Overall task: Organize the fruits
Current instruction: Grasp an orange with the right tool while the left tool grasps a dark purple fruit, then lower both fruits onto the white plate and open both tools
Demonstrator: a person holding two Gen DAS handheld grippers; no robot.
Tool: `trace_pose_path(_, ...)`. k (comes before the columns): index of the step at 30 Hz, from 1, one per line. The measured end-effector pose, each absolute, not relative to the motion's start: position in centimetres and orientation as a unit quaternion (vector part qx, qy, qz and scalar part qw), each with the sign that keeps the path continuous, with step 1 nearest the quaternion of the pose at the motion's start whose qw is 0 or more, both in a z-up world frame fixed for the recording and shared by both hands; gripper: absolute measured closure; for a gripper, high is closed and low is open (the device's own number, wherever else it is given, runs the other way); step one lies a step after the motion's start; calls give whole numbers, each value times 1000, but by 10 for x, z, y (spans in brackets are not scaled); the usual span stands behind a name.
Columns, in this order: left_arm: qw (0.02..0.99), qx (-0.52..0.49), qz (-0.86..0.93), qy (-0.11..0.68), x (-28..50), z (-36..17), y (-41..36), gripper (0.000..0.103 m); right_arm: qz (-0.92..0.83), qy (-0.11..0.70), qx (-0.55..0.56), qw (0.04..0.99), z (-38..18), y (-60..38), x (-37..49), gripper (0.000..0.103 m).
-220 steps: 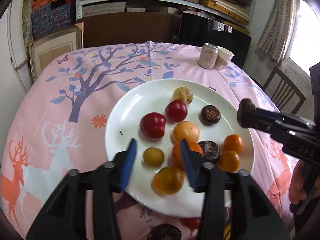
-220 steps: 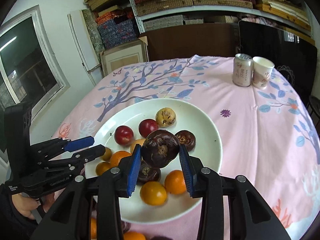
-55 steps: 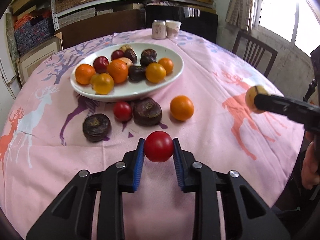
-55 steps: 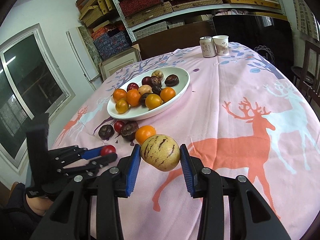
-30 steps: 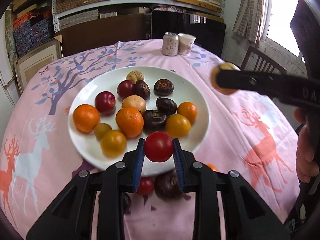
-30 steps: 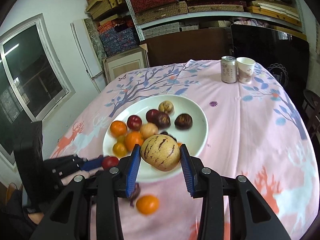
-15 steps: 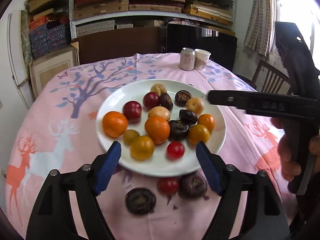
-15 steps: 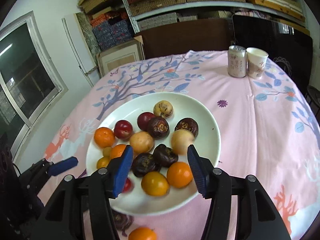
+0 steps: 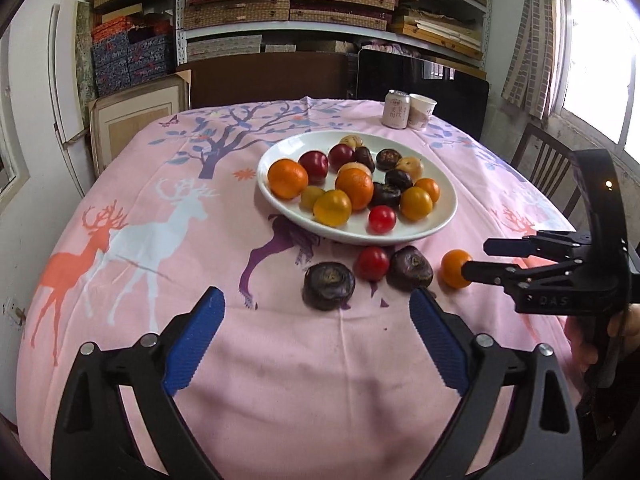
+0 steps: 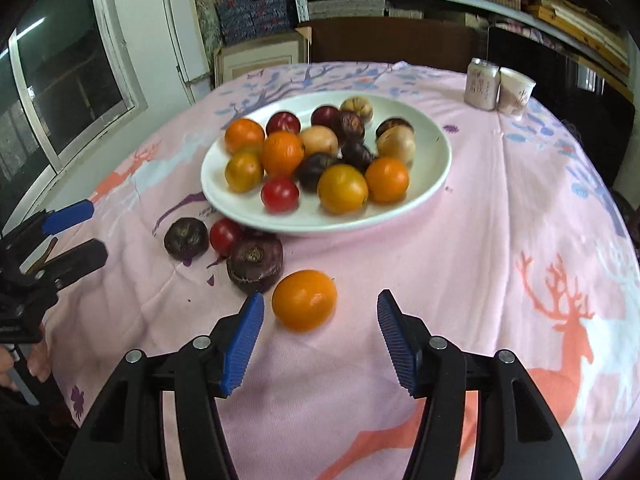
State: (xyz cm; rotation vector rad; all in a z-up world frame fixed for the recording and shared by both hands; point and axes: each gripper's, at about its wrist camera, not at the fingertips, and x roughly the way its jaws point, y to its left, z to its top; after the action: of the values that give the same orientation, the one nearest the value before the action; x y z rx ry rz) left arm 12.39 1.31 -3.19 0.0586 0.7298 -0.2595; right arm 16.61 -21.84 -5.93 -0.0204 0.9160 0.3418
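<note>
so the white plate (image 9: 446, 216) (image 10: 434, 184) sat on the pink tablecloth (image 9: 168, 248) (image 10: 500, 240) and held most of the fruit: oranges, yellow-orange round fruits, dark red plums, several dark purple-brown fruits, a couple of pale tan ones toward the far rim, and one small red tomato (image 9: 382, 219) (image 10: 280, 194) near the front rim. four pieces lay off the plate on the cloth, just in front of it: a dark purple fruit (image 9: 329, 280) (image 10: 186, 238), a second red tomato (image 9: 373, 263) (image 10: 225, 236), another dark purple fruit (image 9: 411, 268) (image 10: 255, 265) touching that tomato, and a loose orange (image 9: 454, 268) (image 10: 304, 299) a little apart to the right. both dark fruits sat with their stem scars turned upward; all the fruits were roundish, so no long axis could be told. the left gripper (image 9: 314, 340) had its blue-padded jaws spread wide with nothing between them, low over the bare cloth and aimed at the loose fruits. the right gripper (image 10: 318, 334) (image 9: 476, 258) was also spread apart and empty, pointed at the loose orange, which lay just ahead of its fingertips and nearer the left pad. a drink can (image 9: 396, 109) (image 10: 482, 83) and a paper cup (image 9: 422, 111) (image 10: 516, 90) stood side by side at the far edge of the table; whether anything was in them could not be seen.
</note>
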Motion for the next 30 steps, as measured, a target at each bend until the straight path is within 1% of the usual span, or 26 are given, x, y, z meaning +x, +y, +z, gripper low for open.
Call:
trace_pose_path(3, 920, 34, -123, 371, 126, -39, 12, 12, 165, 456, -1, 874, -72, -213, 174, 43)
trace_pose_path(4, 918, 41, -123, 376, 127, -41, 10, 12, 166, 465, 6, 870, -77, -213, 177, 46)
trace_pose_path(5, 916, 48, -124, 378, 129, -43, 7, 12, 174, 465, 14, 868, -80, -214, 177, 62)
trace_pose_path(12, 902, 101, -133, 399, 157, -58, -23, 12, 181, 417, 61, 888, -69, -236, 162, 63)
trace_pose_path(13, 898, 113, -125, 405, 166, -63, -27, 15, 181, 414, 69, 890, -68, -240, 162, 63)
trace_pose_path(14, 893, 122, -122, 415, 174, -68, -29, 30, 181, 411, 78, 890, -68, -243, 161, 63)
trace_pose_path(15, 885, 129, -118, 431, 182, -75, -30, 49, 182, 408, 87, 890, -67, -246, 161, 63)
trace_pose_path(16, 877, 131, -117, 448, 191, -82, -30, 52, 182, 407, 95, 890, -67, -249, 161, 63)
trace_pose_path(17, 878, 129, -119, 445, 193, -82, -30, 52, 185, 405, 100, 890, -67, -251, 161, 63)
trace_pose_path(18, 878, 137, -116, 444, 194, -82, -31, 56, 187, 404, 104, 889, -67, -252, 161, 63)
trace_pose_path(19, 879, 140, -117, 441, 194, -81, -33, 61, 187, 402, 106, 890, -66, -253, 161, 63)
trace_pose_path(20, 881, 143, -116, 436, 193, -80, -34, 63, 188, 402, 107, 890, -67, -254, 162, 63)
trace_pose_path(30, 906, 114, -142, 382, 153, -45, -30, 63, 188, 396, 104, 892, -65, -254, 160, 63)
